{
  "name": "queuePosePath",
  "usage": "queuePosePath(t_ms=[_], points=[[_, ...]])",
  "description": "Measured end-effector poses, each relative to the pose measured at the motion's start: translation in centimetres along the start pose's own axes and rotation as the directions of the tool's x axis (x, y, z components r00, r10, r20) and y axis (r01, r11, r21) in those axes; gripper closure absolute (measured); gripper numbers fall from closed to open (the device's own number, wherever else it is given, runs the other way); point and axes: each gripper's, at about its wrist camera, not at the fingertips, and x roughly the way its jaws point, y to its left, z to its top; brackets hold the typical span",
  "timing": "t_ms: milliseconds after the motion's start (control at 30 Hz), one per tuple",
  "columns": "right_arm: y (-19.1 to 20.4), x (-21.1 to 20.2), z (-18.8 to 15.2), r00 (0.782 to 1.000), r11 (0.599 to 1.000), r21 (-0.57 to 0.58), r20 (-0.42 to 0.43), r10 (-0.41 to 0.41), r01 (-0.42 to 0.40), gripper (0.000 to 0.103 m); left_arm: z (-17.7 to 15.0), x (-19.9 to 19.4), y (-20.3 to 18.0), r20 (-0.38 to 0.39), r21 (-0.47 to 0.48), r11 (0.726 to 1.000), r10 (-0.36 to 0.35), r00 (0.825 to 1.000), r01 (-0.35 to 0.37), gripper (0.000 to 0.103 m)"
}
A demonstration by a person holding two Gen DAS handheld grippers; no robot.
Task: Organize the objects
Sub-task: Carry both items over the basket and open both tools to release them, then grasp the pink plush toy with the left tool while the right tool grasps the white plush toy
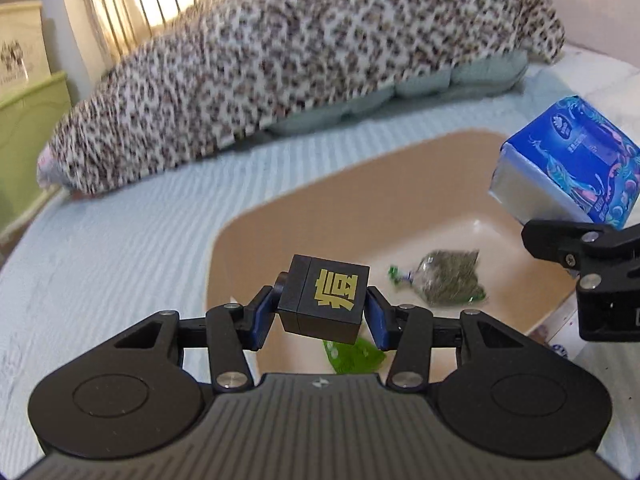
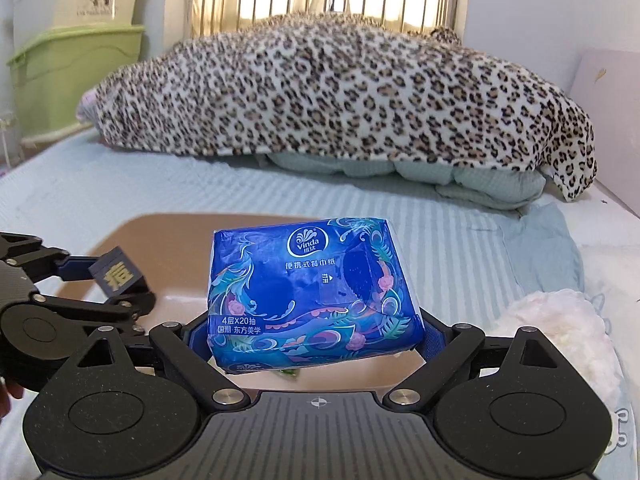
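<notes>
My left gripper [image 1: 322, 308] is shut on a black cube with a gold character [image 1: 326, 300] and holds it above the near rim of a tan plastic basin [image 1: 248, 236]. In the basin lie a clear bag of green dried leaves [image 1: 450, 276] and a green packet [image 1: 352, 356]. My right gripper [image 2: 314, 332] is shut on a blue Vinda tissue pack [image 2: 312, 288], held over the basin [image 2: 132, 224]. The tissue pack also shows in the left wrist view [image 1: 568, 160], and the cube in the right wrist view [image 2: 116, 274].
The basin sits on a light blue striped bedsheet [image 1: 120, 232]. A leopard-print blanket [image 2: 340, 88] over a pale green quilt [image 2: 480, 184] lies across the back. A white fluffy item [image 2: 560, 332] is at the right. Green and cream storage boxes [image 2: 72, 60] stand at the left.
</notes>
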Motion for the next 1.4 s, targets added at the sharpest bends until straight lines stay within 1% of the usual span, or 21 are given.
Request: queuePosePath(t_ms=[100,167,233,300,367,433,533,600,667,733,900,1033,1133,1267,1400], points=[[0.6,1.7,-0.6,0.999,0.999,-0.049,-0.041,-0.021,0.019,0.01,-0.5,0.9,0.2,-0.034,-0.021,1.0,0.0,0.999,-0.001,0.053],[0.9,2.3,-1.3,0.998,0.997,-0.069,-0.05,-0.036,0.033,0.01,-0.9,1.2,0.7,-0.059,-0.059,0.998,-0.025,0.998,0.021,0.053],[0.7,2.7,-1.7,0.997,0.999,-0.046,-0.066,-0.03,0.027,0.01,-0.9,1.3,1.1,-0.08,-0.095,0.995,-0.04,0.996,0.033,0.052],[0.2,2.9,-1.8,0.997,1.0,-0.002,-0.078,-0.009,0.009,0.01,-0.8,0.9,1.3,-0.075,-0.09,0.996,-0.034,0.997,0.027,0.049],[0.1,2.9,-1.6,0.997,1.0,-0.001,-0.081,0.002,-0.002,0.008,-0.6,0.2,1.4,-0.055,-0.081,0.997,-0.023,0.998,0.018,0.032],[0.2,2.3,-1.6,0.998,1.0,-0.02,-0.063,-0.01,0.009,0.006,-0.3,-0.7,1.5,-0.029,-0.082,0.997,-0.016,0.999,0.013,0.024],[0.1,1.1,-1.4,1.0,0.999,-0.033,-0.027,-0.014,0.013,0.005,0.0,-2.2,1.7,-0.011,-0.085,0.996,-0.031,0.999,0.029,0.015],[-0.2,0.1,-1.4,1.0,1.0,-0.023,-0.011,-0.008,0.008,0.004,0.0,-3.4,1.8,0.008,-0.084,0.996,-0.031,0.999,0.032,0.013],[-0.5,-1.1,-1.4,1.0,1.0,-0.007,-0.008,-0.003,0.003,0.003,-0.1,-4.4,1.8,0.023,-0.085,0.996,-0.027,0.999,0.029,0.008],[-0.9,-2.2,-1.8,1.0,1.0,0.004,-0.016,0.006,-0.006,0.003,-0.5,-5.3,1.9,0.034,-0.093,0.995,-0.037,0.999,0.04,0.007],[-1.7,-4.7,-3.4,0.999,0.999,0.034,-0.04,0.01,-0.008,0.003,-1.7,-7.0,2.1,0.024,-0.119,0.991,-0.067,0.997,0.069,0.007],[-2.3,-5.9,-5.4,0.998,0.998,0.06,-0.069,0.008,-0.004,0.003,-3.0,-7.4,2.1,-0.002,-0.134,0.988,-0.076,0.997,0.076,0.006],[-2.4,-6.2,-7.0,0.995,0.998,0.061,-0.096,0.001,0.005,0.003,-4.2,-7.1,1.8,-0.036,-0.129,0.989,-0.076,0.996,0.071,0.006],[-2.5,-5.8,-8.9,0.99,0.998,0.056,-0.14,-0.007,0.015,0.003,-5.8,-6.6,1.0,-0.077,-0.137,0.986,-0.106,0.991,0.094,0.006],[-2.5,-5.1,-10.2,0.985,0.998,0.07,-0.172,0.0,0.012,0.003,-7.2,-5.8,-0.5,-0.109,-0.107,0.988,-0.125,0.986,0.113,0.006]])
